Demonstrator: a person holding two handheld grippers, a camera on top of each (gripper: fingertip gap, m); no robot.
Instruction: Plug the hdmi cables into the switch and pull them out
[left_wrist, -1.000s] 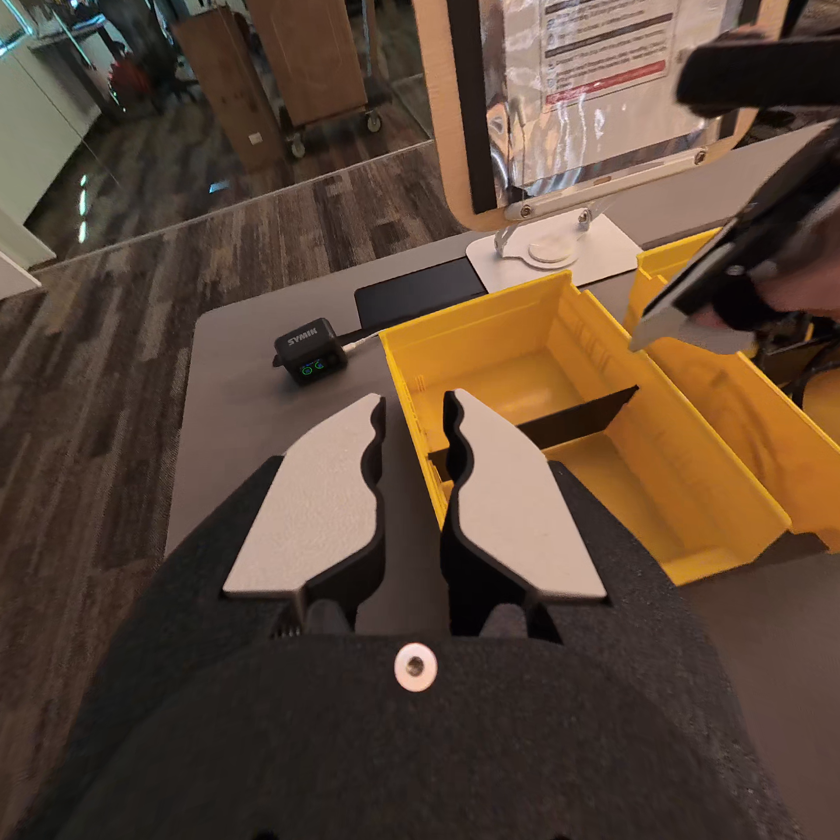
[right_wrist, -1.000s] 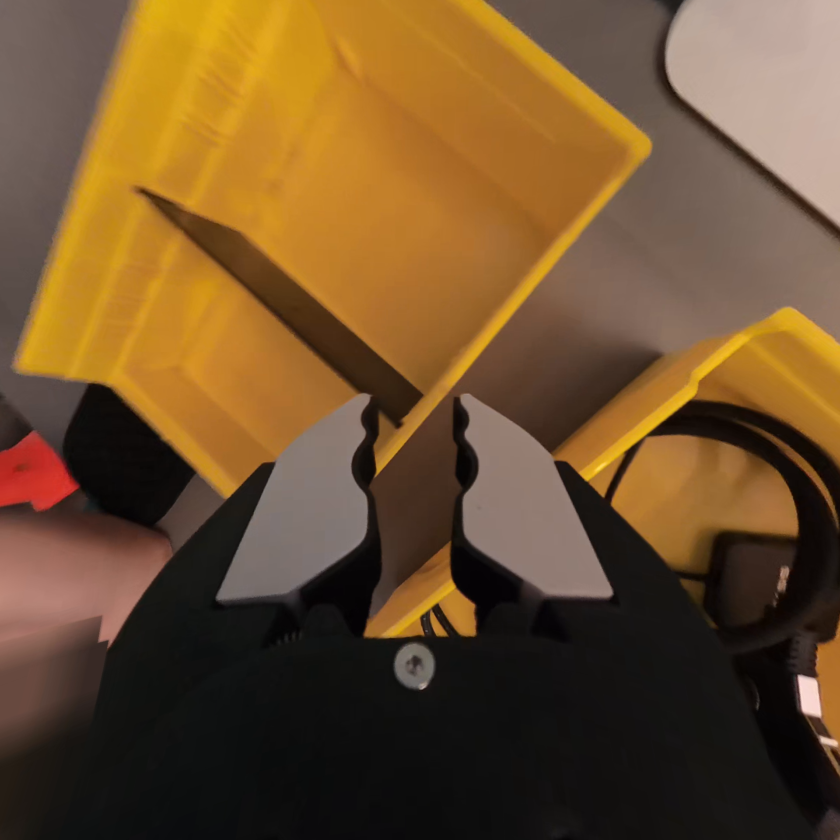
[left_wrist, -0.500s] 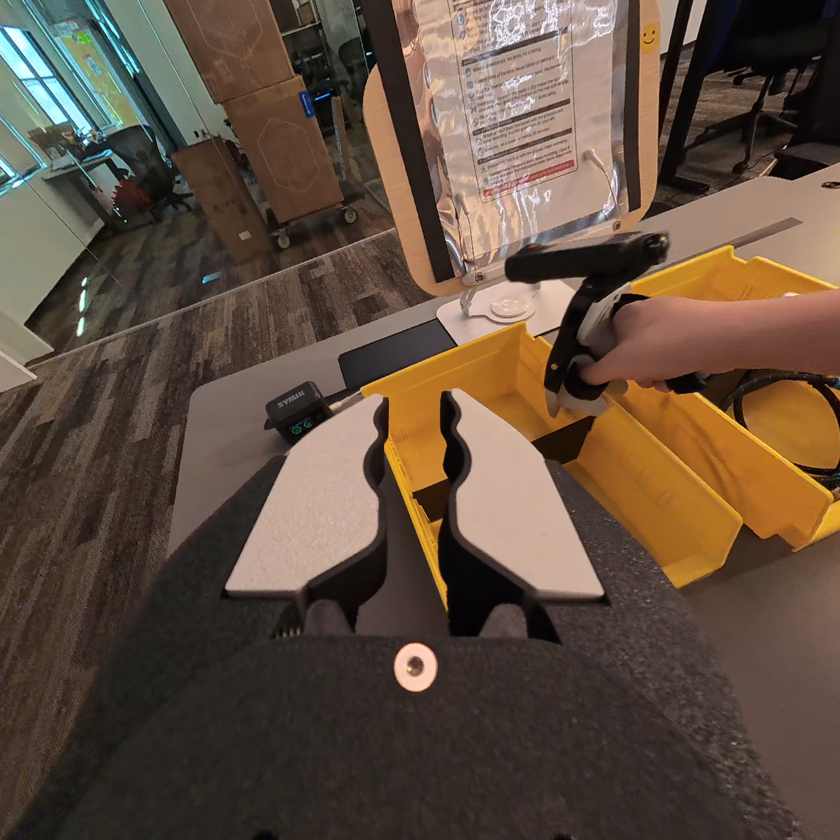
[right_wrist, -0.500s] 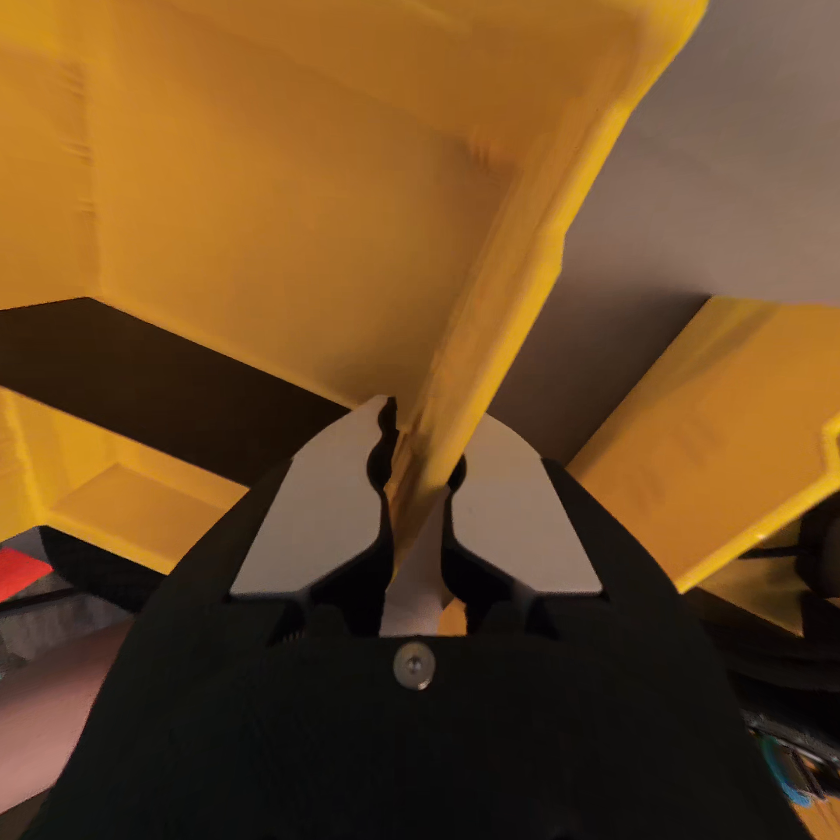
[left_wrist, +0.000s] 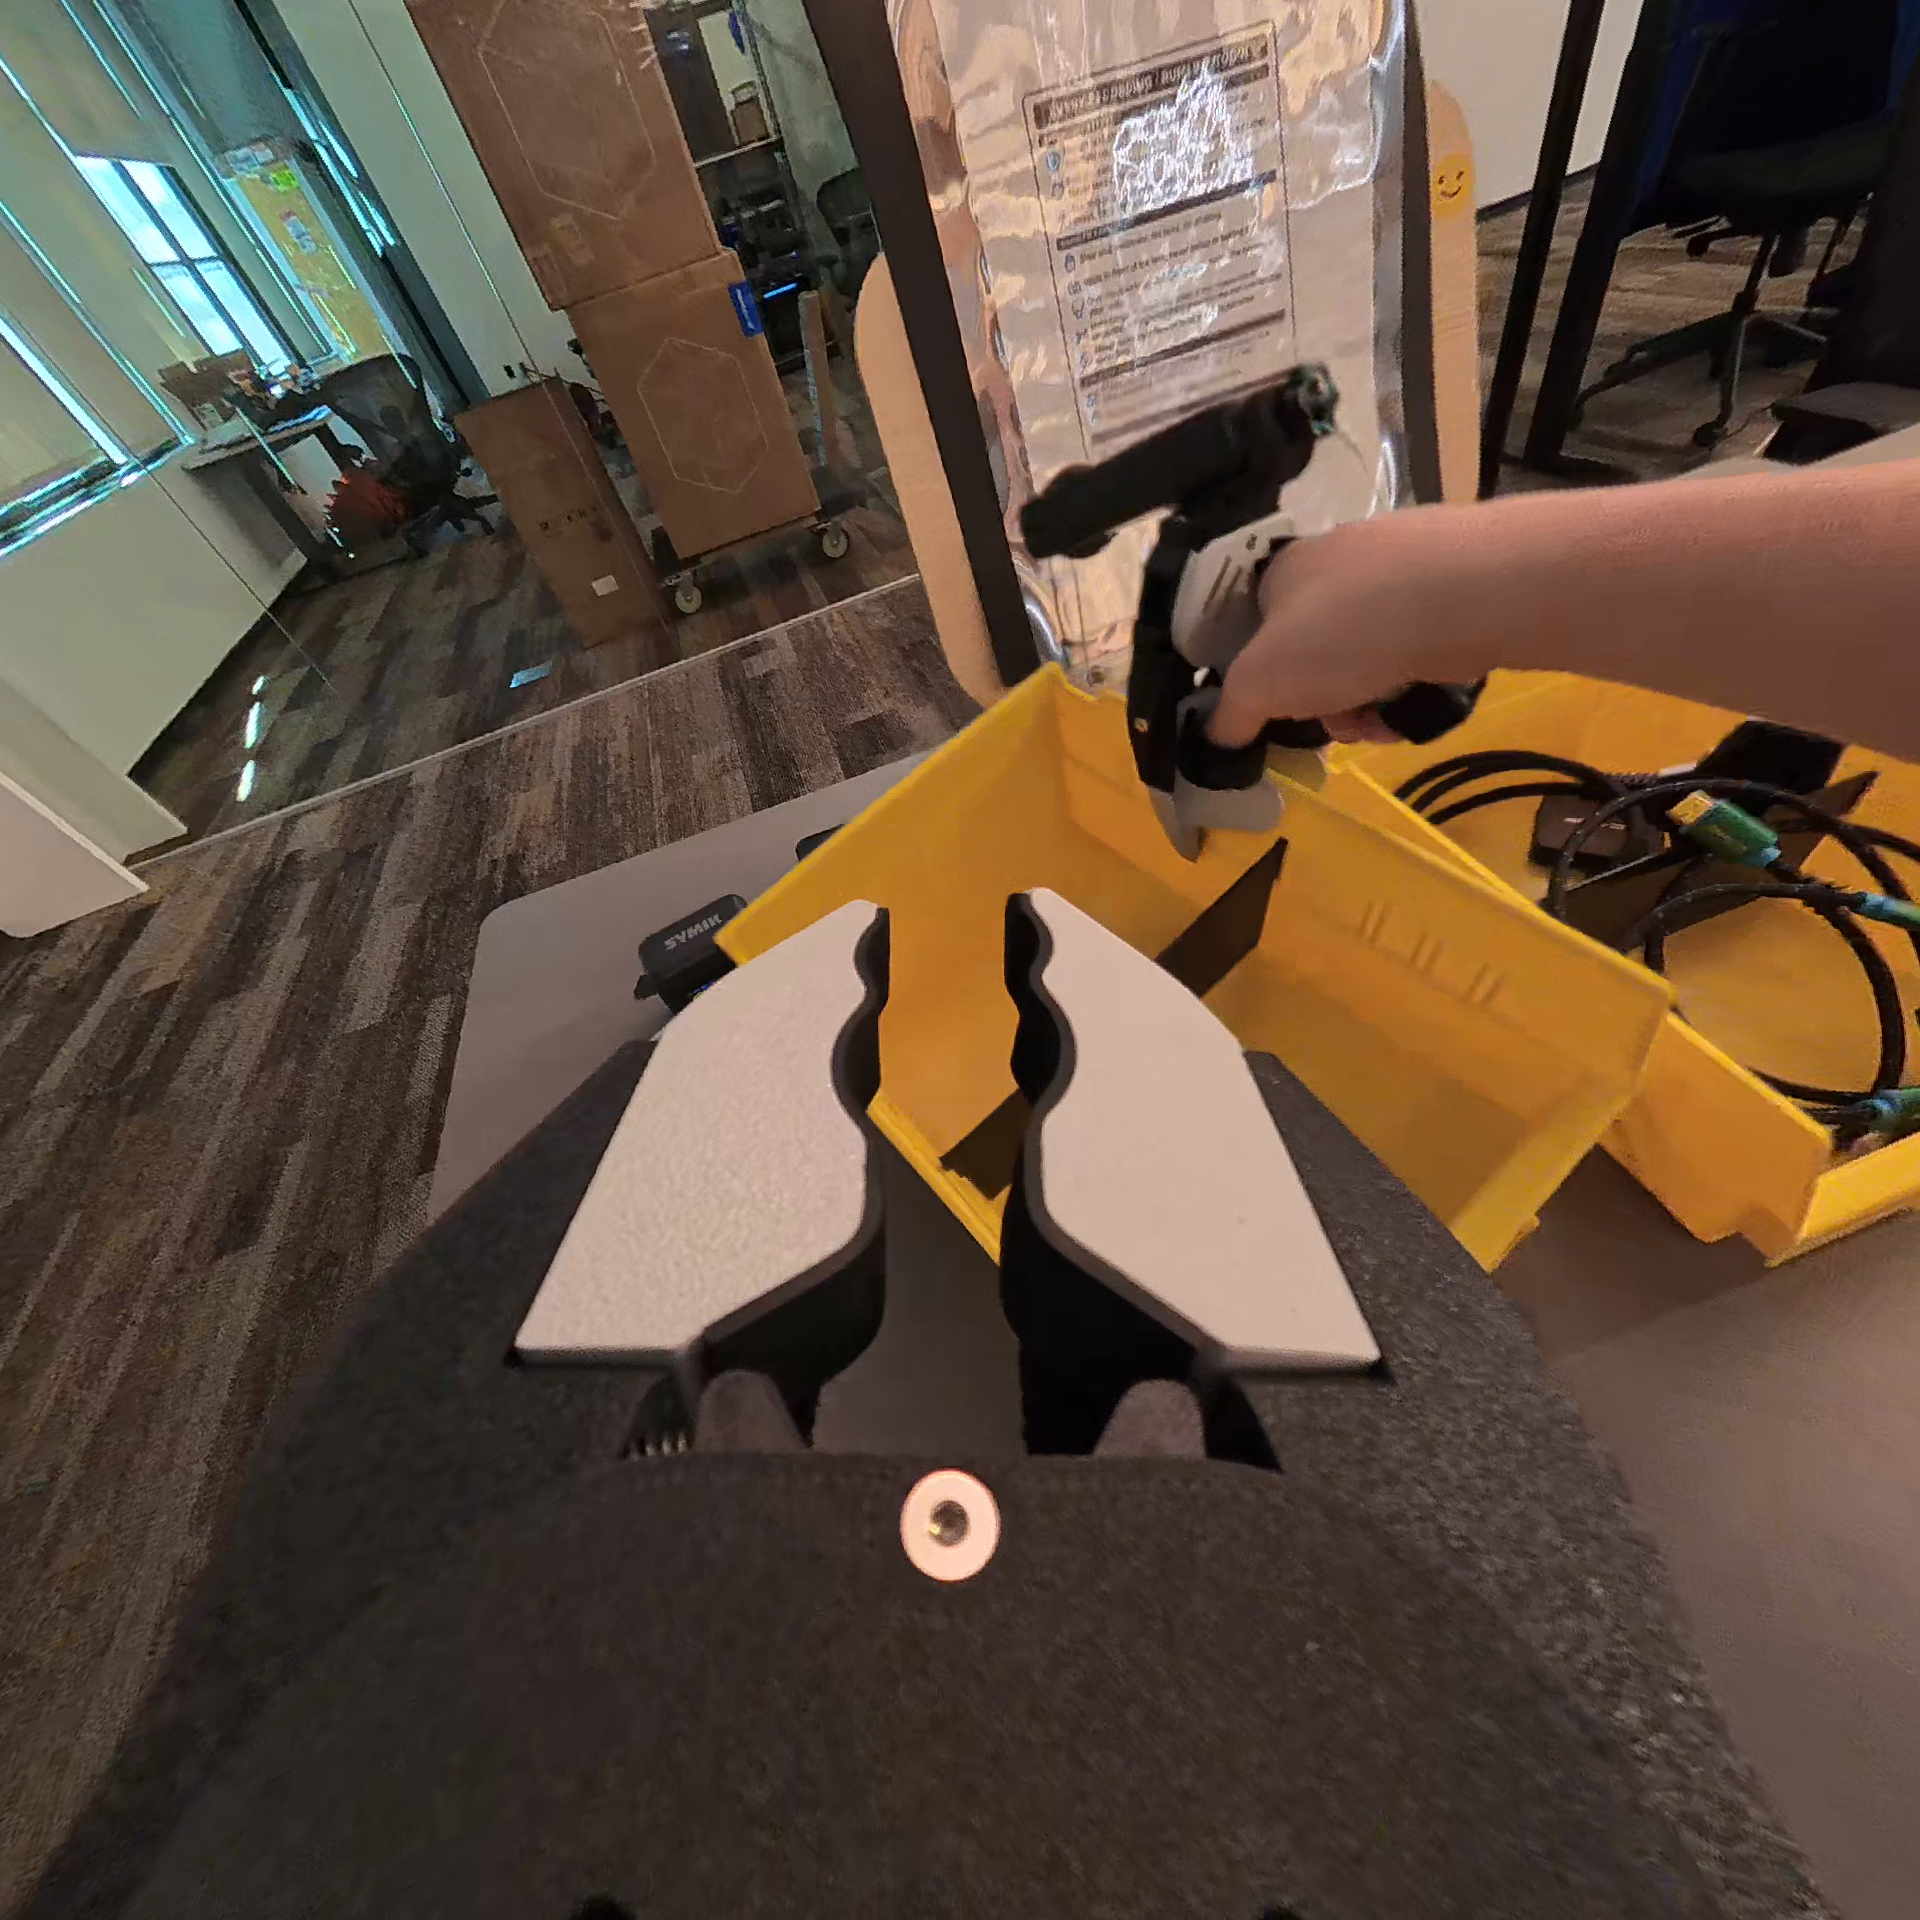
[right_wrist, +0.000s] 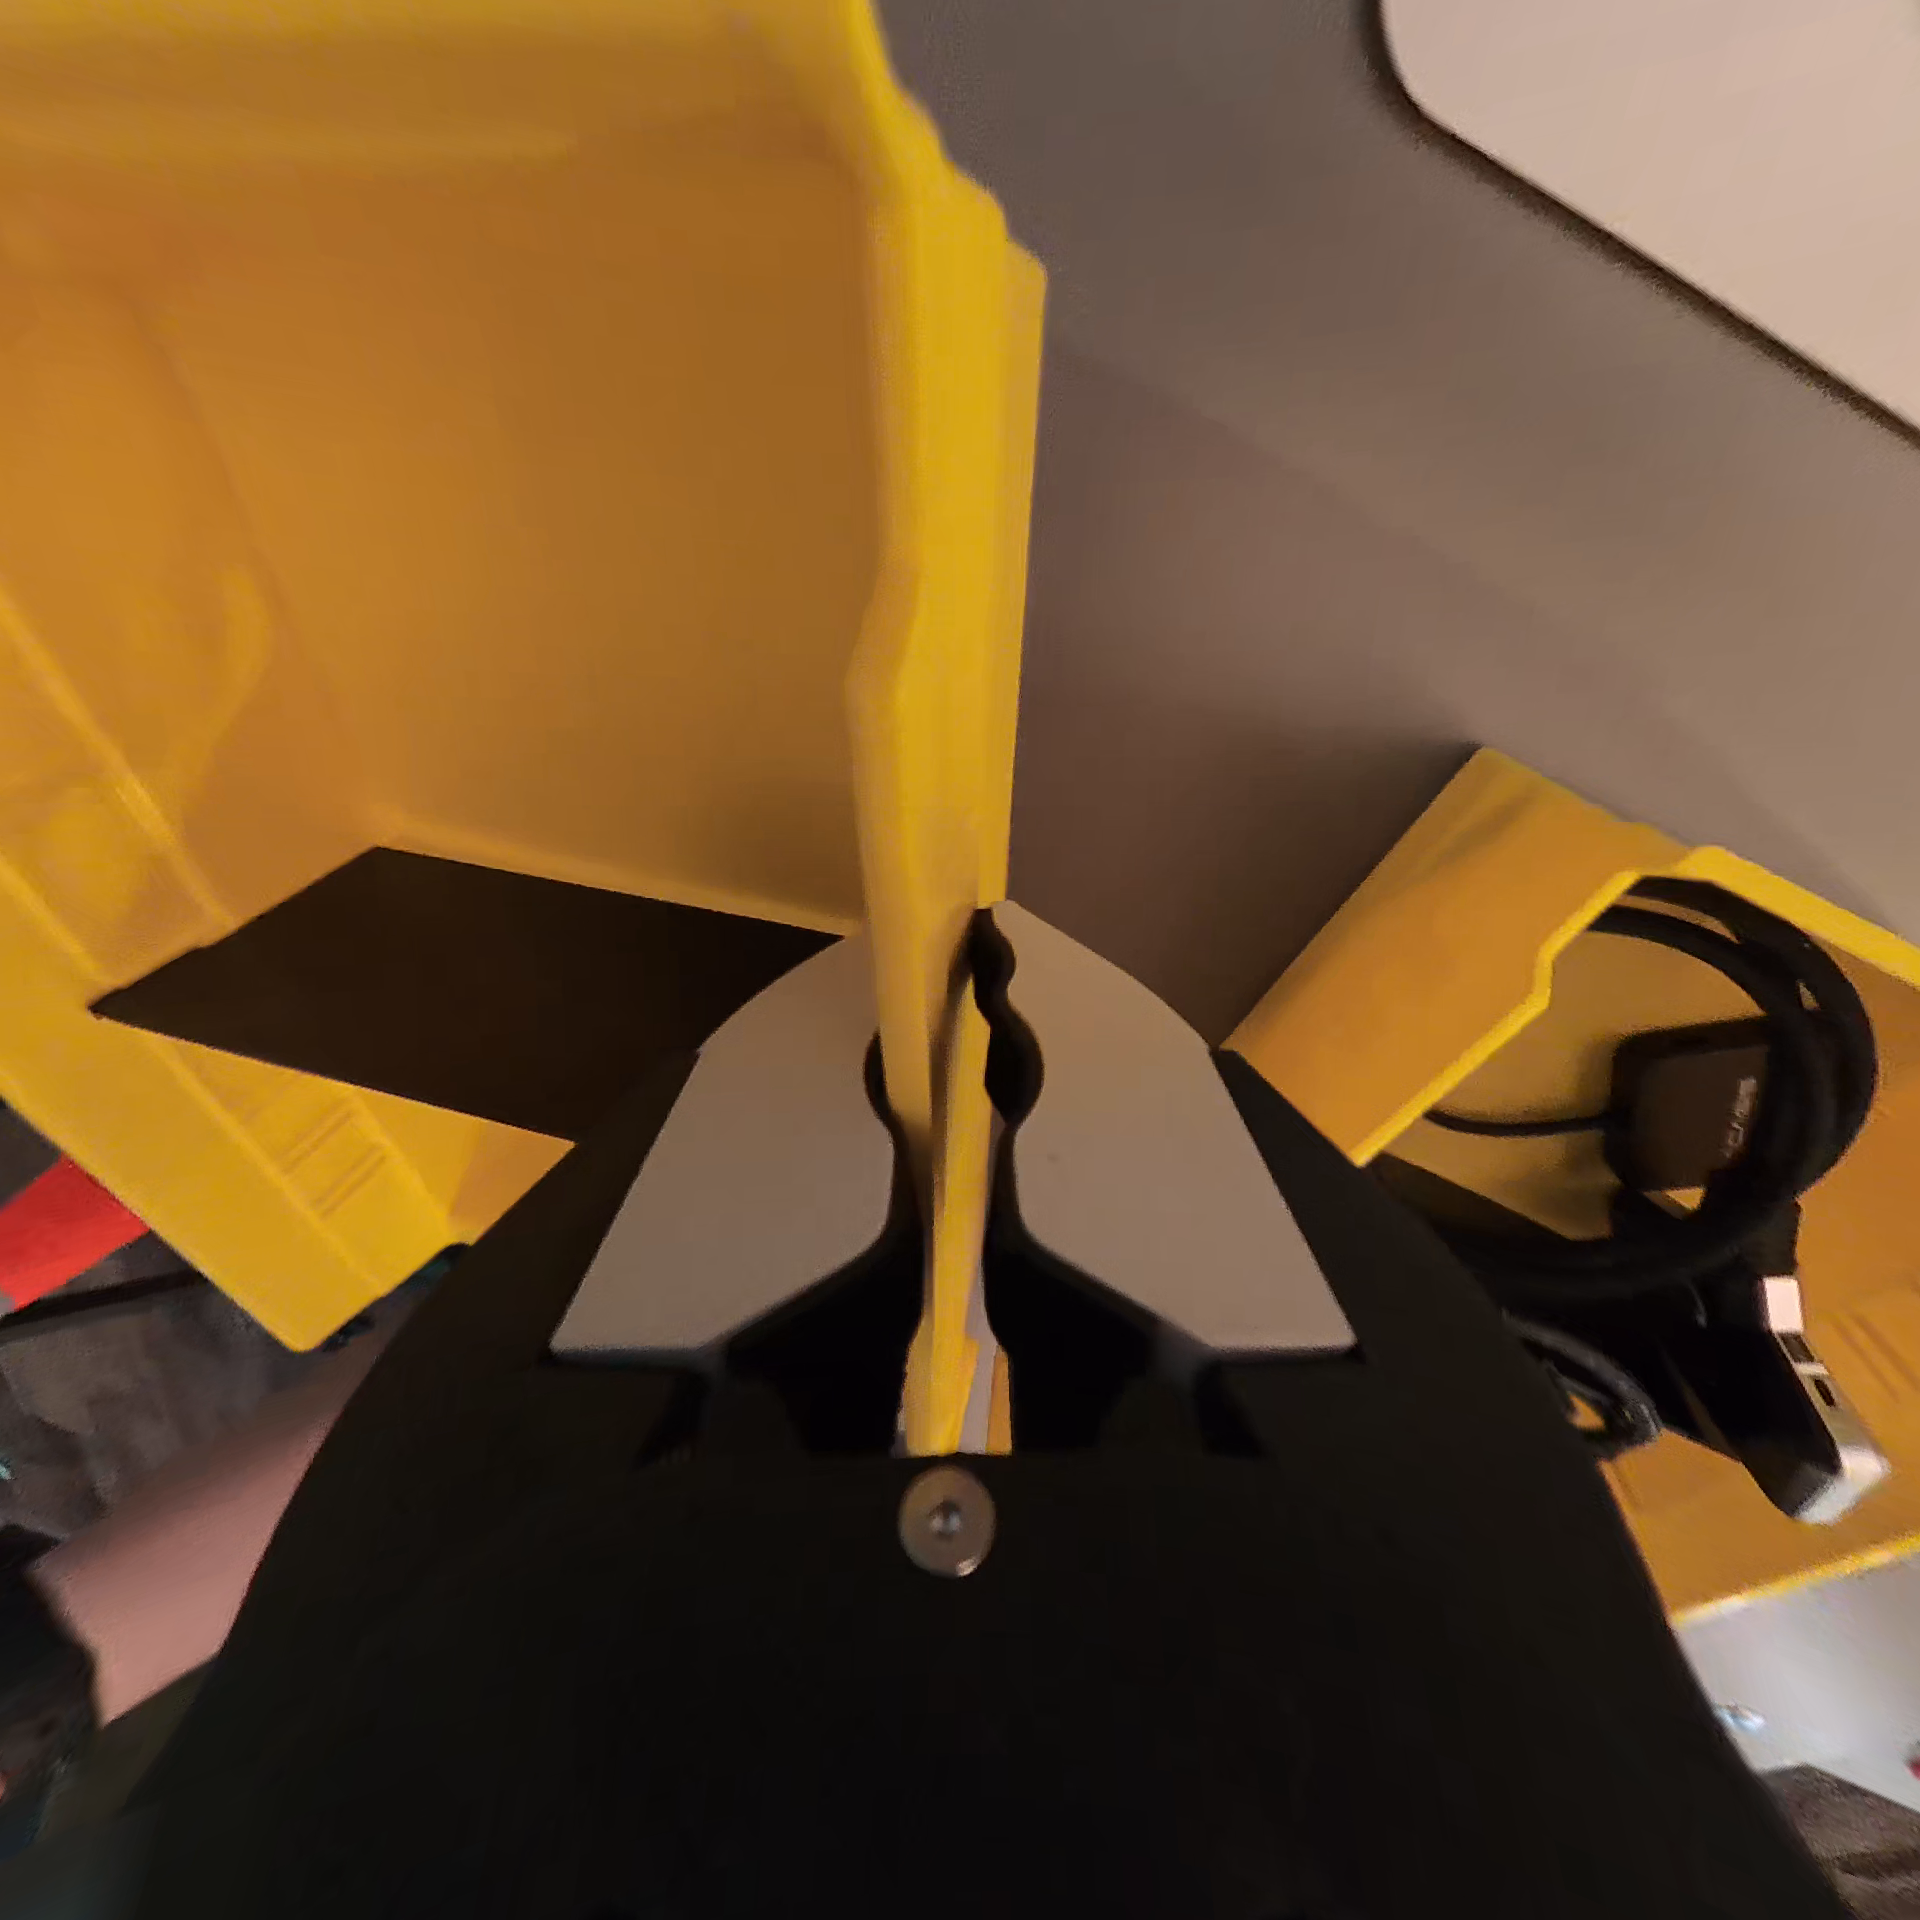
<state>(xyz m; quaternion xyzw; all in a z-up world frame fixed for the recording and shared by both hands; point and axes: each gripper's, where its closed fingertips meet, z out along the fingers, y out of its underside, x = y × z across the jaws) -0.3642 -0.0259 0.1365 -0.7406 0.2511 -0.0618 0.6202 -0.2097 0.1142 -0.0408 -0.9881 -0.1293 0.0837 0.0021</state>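
My right gripper (right_wrist: 940, 935) is shut on the right side wall of the empty yellow bin (right_wrist: 468, 416), and the wall runs deep between its pads. In the left wrist view it (left_wrist: 1205, 821) clamps that bin (left_wrist: 1403, 1039) at the rim, with the far end tilted up off the table. A black divider (left_wrist: 1226, 925) crosses the bin. My left gripper (left_wrist: 945, 925) is open and empty at the bin's near left corner. A second yellow bin (left_wrist: 1766, 1195) to the right holds the black HDMI cables (left_wrist: 1704, 914) and the black switch (left_wrist: 1590, 831). They also show in the right wrist view (right_wrist: 1787, 1039).
A small black device (left_wrist: 681, 951) sits on the grey table (left_wrist: 1714, 1558) left of the bin. A sign board on a stand (left_wrist: 1143, 312) rises behind the bins, and its white base (right_wrist: 1714, 156) is on the table. Cardboard boxes stand on the floor beyond.
My right gripper came down over the empty bin's side wall and closed on it, and the bin has tipped up. My left gripper stayed open beside the bin.
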